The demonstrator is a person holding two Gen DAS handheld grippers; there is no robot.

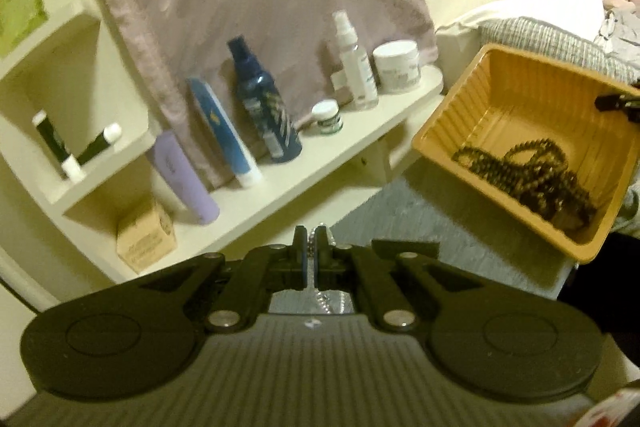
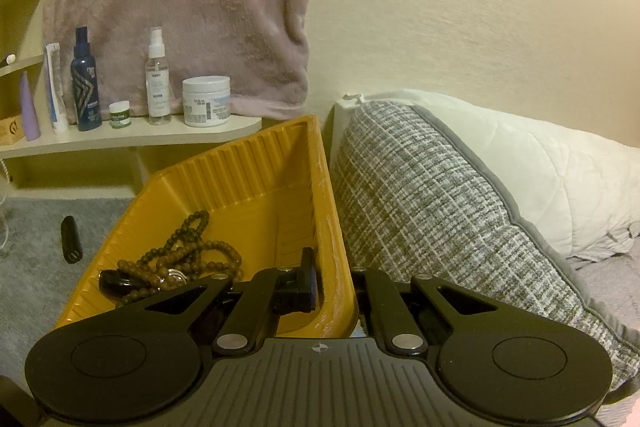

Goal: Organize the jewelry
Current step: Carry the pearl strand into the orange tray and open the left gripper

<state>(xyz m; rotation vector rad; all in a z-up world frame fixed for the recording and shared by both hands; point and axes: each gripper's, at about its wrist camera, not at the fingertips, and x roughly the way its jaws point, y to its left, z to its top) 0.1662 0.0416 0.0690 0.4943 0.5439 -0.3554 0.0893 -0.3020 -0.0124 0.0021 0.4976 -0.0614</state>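
**Silver chain pinched in the left claw, tray held ready by the right**

Nearest in the left wrist view, at lower centre, the left gripper (image 1: pixel 311 243) is pinching a thin, silvery beaded chain (image 1: pixel 322 301) between its closed jaws; the chain is dangling below the fingers and only a short length is showing. In the right wrist view, at lower centre, the right gripper (image 2: pixel 334 287) is clamping the near wall of a ribbed, mustard-yellow plastic tray (image 2: pixel 256 167), one finger inside and one outside the rim, and is holding the tray tilted above the grey carpet (image 2: pixel 36 227).

Judging by this, the step in hand is carrying one piece of jewelry to the tray. The next move calls for bringing the chain over the tray's open mouth, at the right of the left wrist view, and only then opening the jaws, so the chain is dropping inside and not over the rim.

Inside the tray, a tangle of brown wooden bead strands (image 2: pixel 188 247) is lying beside one dark, glossy oval piece (image 2: pixel 118 281); how many strands is hard to tell.

Farther off, one small black cylinder (image 2: pixel 71 239) is lying on the carpet at left. Beyond it, a cream shelf (image 2: pixel 132 139) is carrying one lilac cone-shaped bottle, one white and blue tube, one dark blue bottle, one clear spray bottle, one small jar and one larger white jar. One mauve towel (image 2: pixel 180 7) is hanging behind them.
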